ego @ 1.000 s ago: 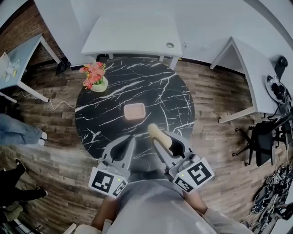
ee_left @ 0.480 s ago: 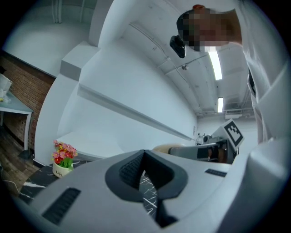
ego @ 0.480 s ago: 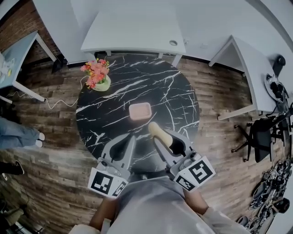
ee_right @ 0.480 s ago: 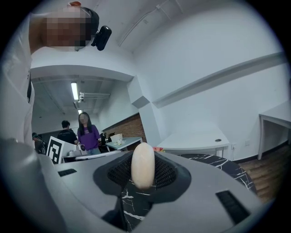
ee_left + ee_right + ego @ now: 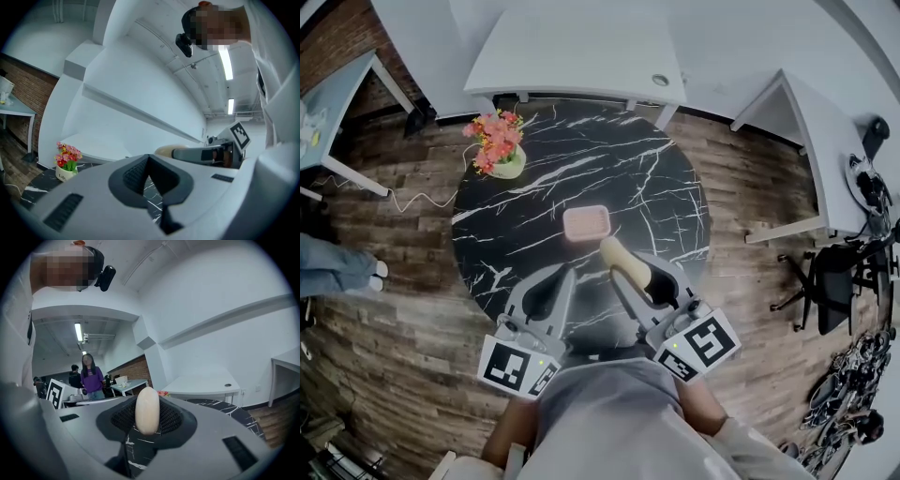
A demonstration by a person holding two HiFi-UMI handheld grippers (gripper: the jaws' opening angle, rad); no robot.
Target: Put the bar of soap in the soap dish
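Observation:
A pink soap dish (image 5: 586,223) lies empty near the middle of the round black marble table (image 5: 666,178). My right gripper (image 5: 628,267) is shut on a cream bar of soap (image 5: 623,260), which it holds on edge just short of the dish and to its right. In the right gripper view the soap (image 5: 147,411) stands upright between the ribbed pads (image 5: 169,418). My left gripper (image 5: 565,277) hovers over the near table edge, left of the soap, its jaw tips together and nothing in them. From the left gripper view (image 5: 149,161) the soap (image 5: 164,150) shows to the right.
A pot of pink flowers (image 5: 499,150) stands at the table's far left. White desks (image 5: 581,56) (image 5: 806,141) flank the table at the back and right, with a black office chair (image 5: 834,281) on the right. A person's legs (image 5: 337,267) show at the left; people stand far off (image 5: 92,376).
Both grippers have edged forward over the table toward the dish, and the soap's tip is now closer to it. The right jaws have kept their hold on the soap.

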